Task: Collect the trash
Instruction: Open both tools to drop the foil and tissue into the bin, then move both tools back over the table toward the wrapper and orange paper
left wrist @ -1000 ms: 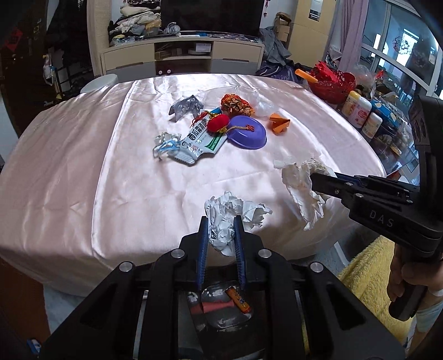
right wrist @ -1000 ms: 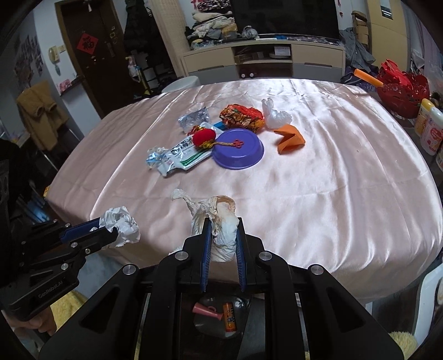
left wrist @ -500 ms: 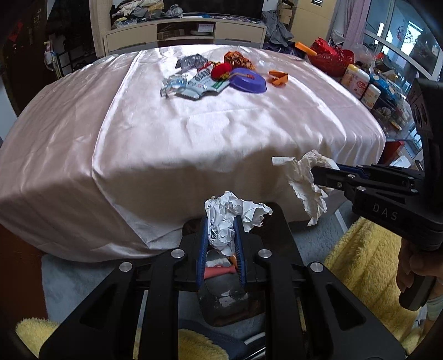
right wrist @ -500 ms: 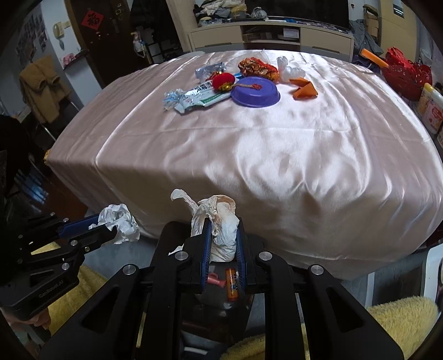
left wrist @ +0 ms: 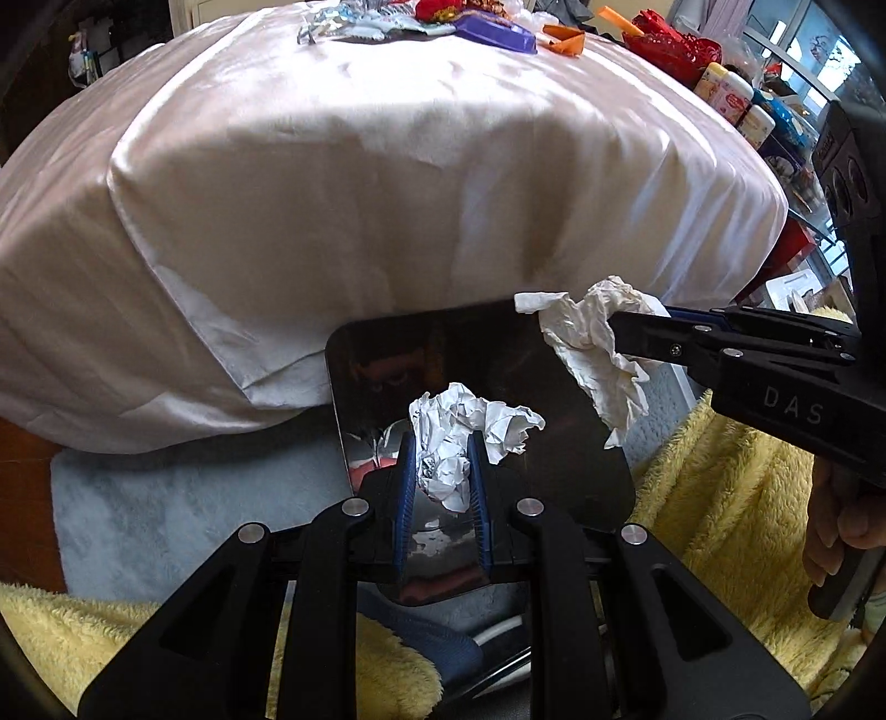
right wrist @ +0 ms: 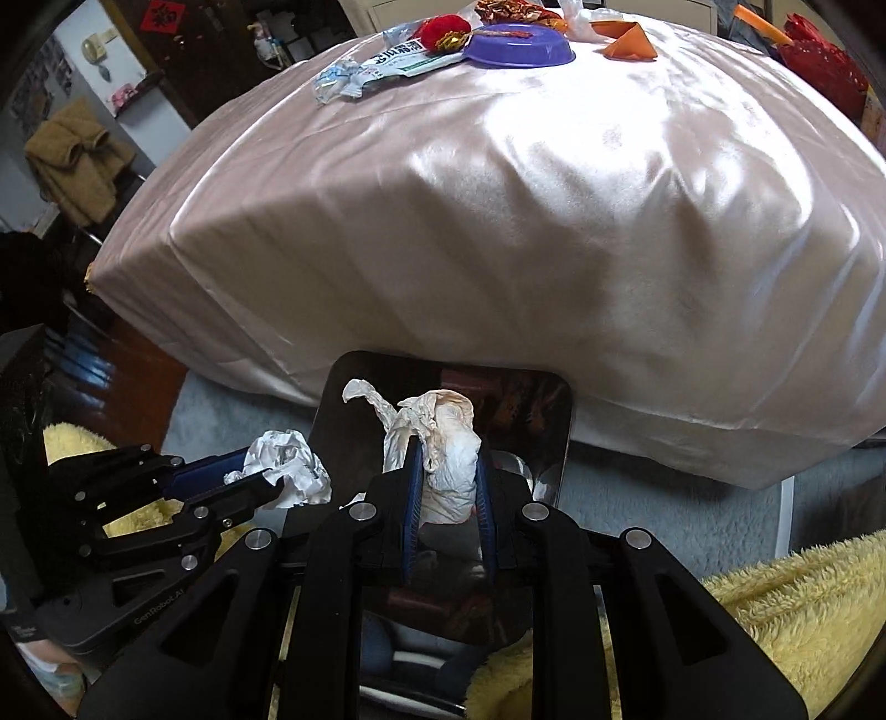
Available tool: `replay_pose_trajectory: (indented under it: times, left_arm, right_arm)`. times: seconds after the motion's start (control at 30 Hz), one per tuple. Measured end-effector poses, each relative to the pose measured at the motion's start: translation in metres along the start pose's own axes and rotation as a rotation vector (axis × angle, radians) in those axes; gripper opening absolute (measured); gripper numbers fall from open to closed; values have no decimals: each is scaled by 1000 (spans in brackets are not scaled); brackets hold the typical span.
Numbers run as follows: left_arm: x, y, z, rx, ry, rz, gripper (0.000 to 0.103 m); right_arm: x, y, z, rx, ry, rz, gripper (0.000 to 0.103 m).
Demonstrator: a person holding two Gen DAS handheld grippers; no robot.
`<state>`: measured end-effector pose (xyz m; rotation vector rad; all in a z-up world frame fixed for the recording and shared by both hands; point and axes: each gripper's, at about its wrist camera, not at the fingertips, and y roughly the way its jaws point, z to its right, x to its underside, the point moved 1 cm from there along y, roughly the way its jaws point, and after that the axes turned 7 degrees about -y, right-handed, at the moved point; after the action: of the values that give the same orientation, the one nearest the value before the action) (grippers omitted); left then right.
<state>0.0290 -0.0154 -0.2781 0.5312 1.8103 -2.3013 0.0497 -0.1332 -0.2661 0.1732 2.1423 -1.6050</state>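
Both grippers lowered over trash bin [left wrist: 387,354], left gripper [left wrist: 441,476] clamping crumpled paper [left wrist: 470,426], right gripper [right wrist: 447,487] tissue [right wrist: 443,443]

Glossy satin tablecloth [left wrist: 387,166], crumpled paper [left wrist: 465,437]

daylight comes from the window [left wrist: 797,50] on the right and makes strong glare on the satin cloth [left wrist: 387,166]. the floor below is dim. fisheye edges bend strongly, corners black.
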Motion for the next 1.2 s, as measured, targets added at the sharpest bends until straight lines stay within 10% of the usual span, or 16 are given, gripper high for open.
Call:
replay_pose_trajectory:
  times: [0.17,0.3,0.63,0.93,1.2]
  left_arm:
    - [2,6,0,1,-6,-27,20]
    - [2,8,-1,17,-12,-38,24]
    - [0,8,0,-2,1,-44,61]
    - [-16,-18,-8,-71,-8,39,84]
    - [-41,-49,-7,-68,3,124,89]
  right_arm:
    - [-1,3,2,-2,5,-16,22]
    - [-1,6,4,-10,17,-21,43]
    - [-5,-1,17,-13,62,3,61]
    - [-18,-32,35,35,109,73,86]
    - [-46,-64,53,71,115,171,88]
